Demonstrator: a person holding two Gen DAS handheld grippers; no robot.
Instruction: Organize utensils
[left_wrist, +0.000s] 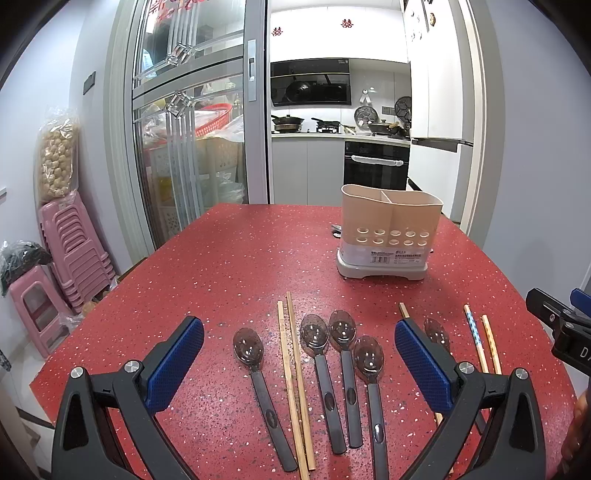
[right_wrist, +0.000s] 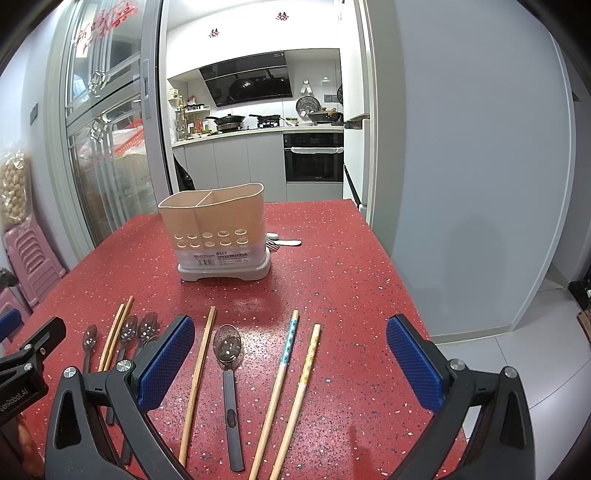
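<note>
Five spoons and several chopsticks are laid out in a row on the near part of the red speckled worktop (left_wrist: 229, 258), handles toward the person, so that each can be approached lengthwise. In the left wrist view four spoons are seen: one (left_wrist: 249, 349) to the left of a plain wooden chopstick pair (left_wrist: 293, 369), three (left_wrist: 341, 343) bunched just right of it. The fifth spoon (right_wrist: 227, 349) lies apart, between a single plain chopstick (right_wrist: 201, 365) and two patterned chopsticks (right_wrist: 295, 365).

The two-compartment beige holder (right_wrist: 214, 221) stands upright farther back, well apart from the row, and appears empty; nothing is seen to have been sorted yet. Something pale is partly hidden behind it and cannot be identified.

The left gripper (left_wrist: 299, 354) is held above the spoon group with fingers (left_wrist: 177, 365) spread wide and nothing between them. The right gripper (right_wrist: 291, 362) is likewise held spread and empty over the lone spoon and patterned chopsticks, presumably so each side can be served by the nearer hand.
</note>
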